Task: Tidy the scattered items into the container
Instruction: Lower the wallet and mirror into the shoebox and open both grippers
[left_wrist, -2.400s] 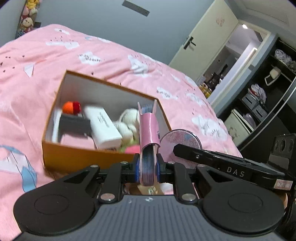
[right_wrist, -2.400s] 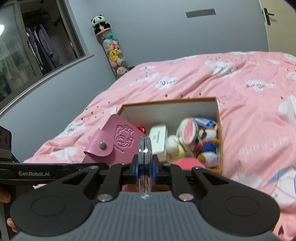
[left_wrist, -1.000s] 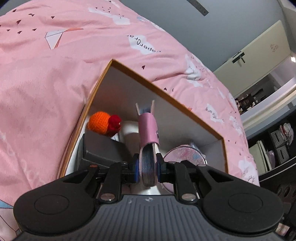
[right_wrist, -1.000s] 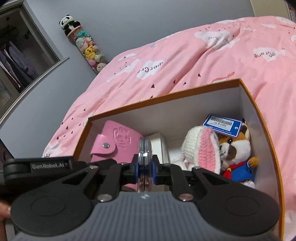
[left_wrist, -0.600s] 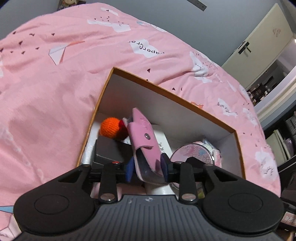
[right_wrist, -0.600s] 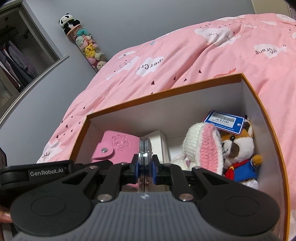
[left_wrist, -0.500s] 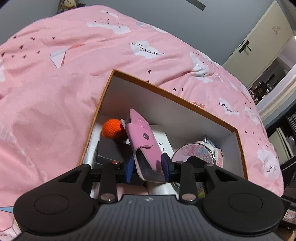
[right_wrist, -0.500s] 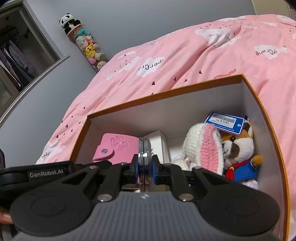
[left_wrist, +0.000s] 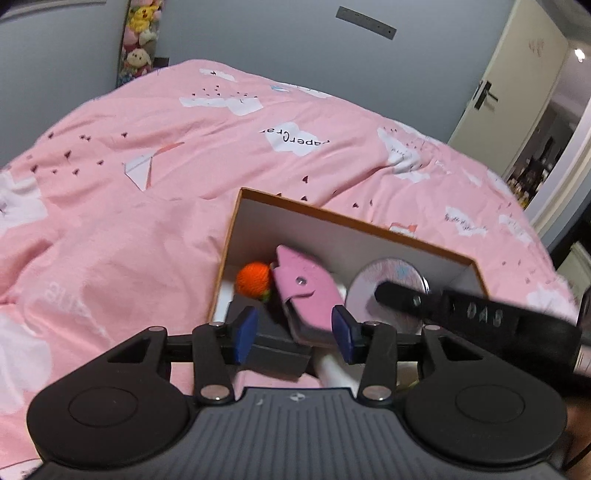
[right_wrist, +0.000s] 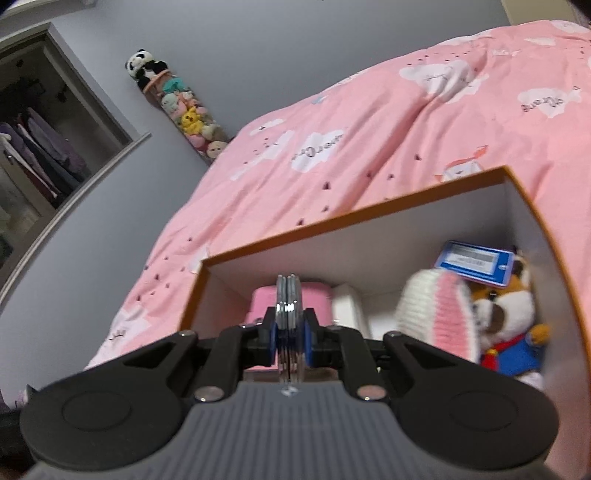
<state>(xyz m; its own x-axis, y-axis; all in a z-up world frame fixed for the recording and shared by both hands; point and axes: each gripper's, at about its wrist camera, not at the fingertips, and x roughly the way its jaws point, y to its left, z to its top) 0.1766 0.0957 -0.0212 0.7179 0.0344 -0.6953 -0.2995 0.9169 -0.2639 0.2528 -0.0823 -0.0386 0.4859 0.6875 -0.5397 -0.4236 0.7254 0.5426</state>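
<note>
My left gripper (left_wrist: 293, 334) jaws have just opened, dropping the pink card wallet (left_wrist: 308, 295) into the box (left_wrist: 354, 220); my right gripper (right_wrist: 291, 334) grips the round mirror (right_wrist: 288, 314).

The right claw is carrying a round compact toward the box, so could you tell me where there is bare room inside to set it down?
Little floor is bare. The box is crowded: pink wallet and white carton on the left, knitted plush and fox toy on the right. The only free patch visible is a narrow strip between carton and knitted plush, against the back wall.
</note>
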